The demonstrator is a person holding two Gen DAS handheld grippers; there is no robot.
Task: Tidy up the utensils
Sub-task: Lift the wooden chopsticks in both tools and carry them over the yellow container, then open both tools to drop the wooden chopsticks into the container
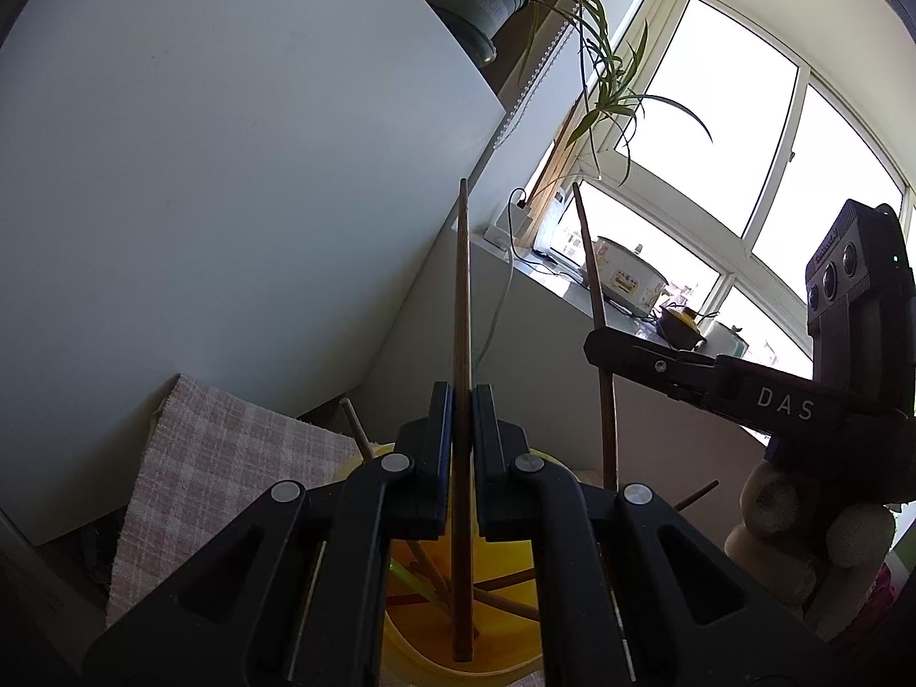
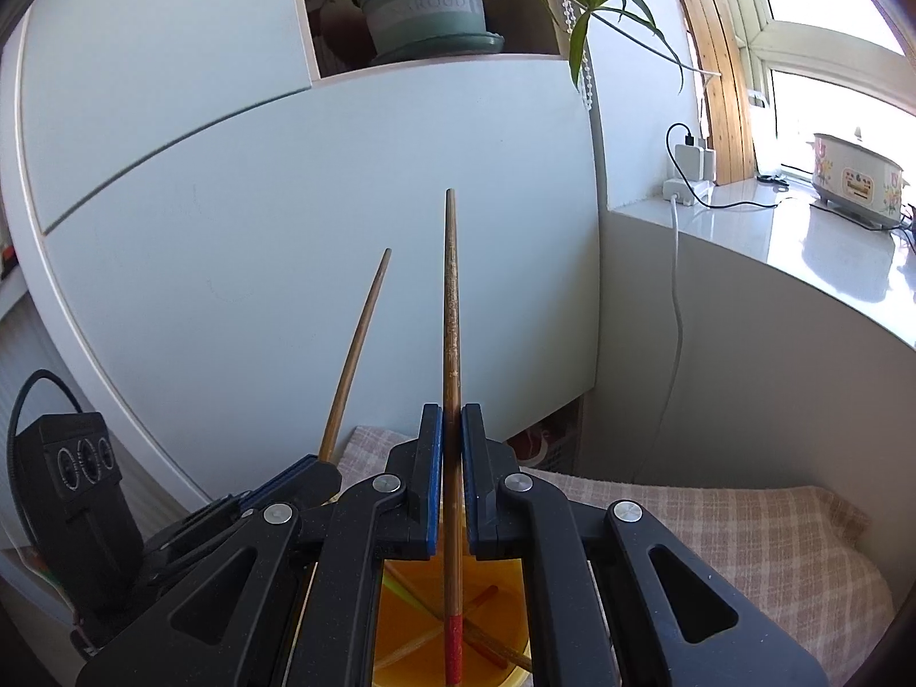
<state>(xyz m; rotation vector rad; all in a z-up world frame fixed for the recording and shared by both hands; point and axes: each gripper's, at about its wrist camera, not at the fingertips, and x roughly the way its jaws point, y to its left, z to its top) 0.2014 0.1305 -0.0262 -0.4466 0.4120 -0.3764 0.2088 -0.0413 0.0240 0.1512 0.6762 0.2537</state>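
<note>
My left gripper (image 1: 458,401) is shut on a dark brown wooden chopstick (image 1: 461,297) that points up. My right gripper (image 2: 452,418) is shut on another brown chopstick (image 2: 451,297) with a red lower end (image 2: 453,650). Both hang above a yellow bowl (image 1: 509,658) that holds several more chopsticks (image 1: 504,581); the bowl also shows in the right wrist view (image 2: 395,630). In the left wrist view the right gripper (image 1: 595,343) grips its chopstick (image 1: 595,297) to the right. In the right wrist view the left gripper (image 2: 320,469) holds its chopstick (image 2: 358,343) to the left.
A pink checked cloth (image 2: 744,549) lies under and behind the bowl. A white cabinet (image 2: 286,229) stands close behind, with a potted plant (image 2: 426,6) on top. To the right a white counter (image 2: 801,252) carries a cooker (image 2: 856,177) and a charger with cable (image 2: 684,172).
</note>
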